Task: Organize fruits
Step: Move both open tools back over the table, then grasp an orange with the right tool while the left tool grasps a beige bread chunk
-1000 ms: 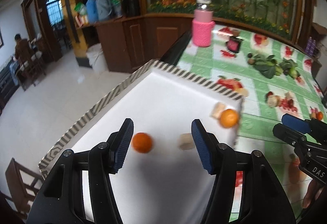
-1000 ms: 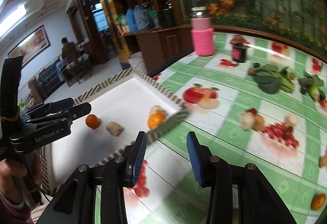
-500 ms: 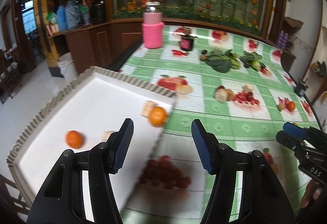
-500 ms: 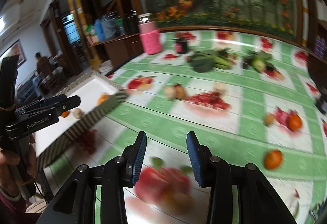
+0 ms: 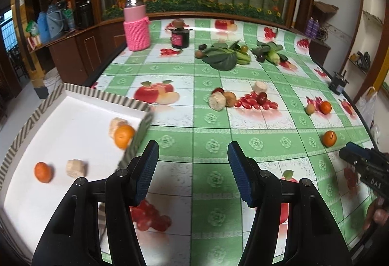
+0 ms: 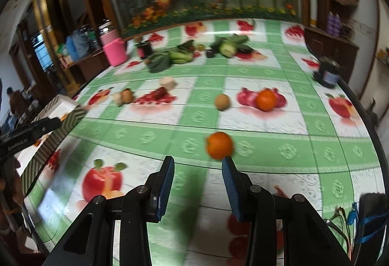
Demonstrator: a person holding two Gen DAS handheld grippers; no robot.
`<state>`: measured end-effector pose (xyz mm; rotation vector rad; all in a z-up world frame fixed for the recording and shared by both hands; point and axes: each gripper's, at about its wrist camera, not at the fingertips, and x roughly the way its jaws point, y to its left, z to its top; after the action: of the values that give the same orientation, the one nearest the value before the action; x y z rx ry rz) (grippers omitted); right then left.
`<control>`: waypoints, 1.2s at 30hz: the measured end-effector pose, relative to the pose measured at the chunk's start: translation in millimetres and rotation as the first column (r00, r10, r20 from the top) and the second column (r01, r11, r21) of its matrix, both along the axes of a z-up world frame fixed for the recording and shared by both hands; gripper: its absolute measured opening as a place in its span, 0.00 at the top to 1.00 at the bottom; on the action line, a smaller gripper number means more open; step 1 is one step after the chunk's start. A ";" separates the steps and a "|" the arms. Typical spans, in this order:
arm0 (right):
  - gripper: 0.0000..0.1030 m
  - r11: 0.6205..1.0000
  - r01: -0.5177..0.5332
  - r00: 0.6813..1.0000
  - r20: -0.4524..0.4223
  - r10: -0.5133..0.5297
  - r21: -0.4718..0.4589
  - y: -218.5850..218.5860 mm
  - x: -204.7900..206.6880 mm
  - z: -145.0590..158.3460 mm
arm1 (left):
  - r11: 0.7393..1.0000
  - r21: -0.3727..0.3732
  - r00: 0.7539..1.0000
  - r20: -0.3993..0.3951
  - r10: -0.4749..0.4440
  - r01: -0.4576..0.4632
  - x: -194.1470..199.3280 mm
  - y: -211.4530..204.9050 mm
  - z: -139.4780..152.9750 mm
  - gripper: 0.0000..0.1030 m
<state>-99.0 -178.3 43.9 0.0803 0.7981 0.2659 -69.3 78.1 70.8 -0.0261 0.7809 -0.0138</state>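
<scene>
**Left wrist view: four pieces boxed, loose fruit still out on the cloth**

Left wrist view, lower left: the white tray (image 5: 60, 120) with its striped rim holds a small orange (image 5: 43, 172), a pale chunk (image 5: 76, 168), and, against its right wall, another orange (image 5: 124, 136) touching a second pale chunk (image 5: 114, 125). That looks like the finished part of the job. Bottom centre, the left gripper (image 5: 193, 171) hangs over bare tablecloth (image 5: 194, 105), jaws apart with nothing between them. To the right, a cluster of pale and brown fruit (image 5: 222, 98) sits mid-frame, a brown-and-orange pair (image 5: 318, 107) lies near the right edge, and a lone orange (image 5: 329, 138) rests below them, just up-left of the right gripper (image 5: 364, 166).

Right wrist view: the right gripper's jaws are likewise parted and empty, with that lone orange (image 6: 219, 145) just beyond the right fingertip. All this loose fruit remains to be moved, so the task seems under halfway.

A second ago both cameras looked at the tray, the left gripper directly over it; both views have since swung right, toward the open table, and the tray's contents are unchanged.
</scene>
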 end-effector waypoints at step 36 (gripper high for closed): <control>0.69 0.982 -0.102 0.994 -0.031 0.108 0.157 1.0 60.0 -21.2 | 0.995 0.018 0.981 -0.172 -0.090 0.094 134.0 -33.7 -54.0 0.43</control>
<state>-39.0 -177.3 22.8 0.1904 0.8212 0.4272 64.7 44.5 16.8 0.0338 0.9535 -0.0906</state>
